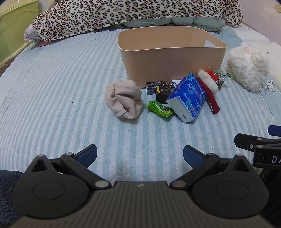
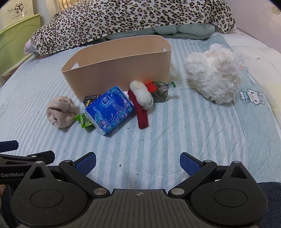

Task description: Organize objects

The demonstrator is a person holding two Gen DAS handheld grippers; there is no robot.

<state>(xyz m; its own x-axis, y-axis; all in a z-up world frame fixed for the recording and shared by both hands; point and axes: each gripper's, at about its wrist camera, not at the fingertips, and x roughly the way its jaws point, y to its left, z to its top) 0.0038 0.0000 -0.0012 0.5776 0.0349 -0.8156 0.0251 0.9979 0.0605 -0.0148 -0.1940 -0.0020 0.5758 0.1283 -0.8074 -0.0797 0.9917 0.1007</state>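
Observation:
A beige plastic bin (image 1: 173, 57) (image 2: 119, 70) stands on the striped bed. In front of it lie a rolled beige sock (image 1: 123, 100) (image 2: 60, 111), a green snack packet (image 1: 160, 108) (image 2: 84, 120), black boxes (image 1: 161, 90) (image 2: 90, 99), a blue tissue pack (image 1: 187, 99) (image 2: 109, 109), a red and white Santa-hat clip (image 1: 209, 87) (image 2: 141, 103) and a small dark sachet (image 1: 220, 79) (image 2: 159, 91). A white plush toy (image 1: 248, 66) (image 2: 213, 75) lies to the right. My left gripper (image 1: 139, 154) and right gripper (image 2: 137, 161) are open and empty, well short of the pile.
A leopard-print blanket (image 1: 123, 14) (image 2: 131, 17) is heaped behind the bin. A green cabinet (image 1: 15, 26) (image 2: 15, 35) stands at the left bed edge. The right gripper's side shows at the right of the left wrist view (image 1: 260, 145).

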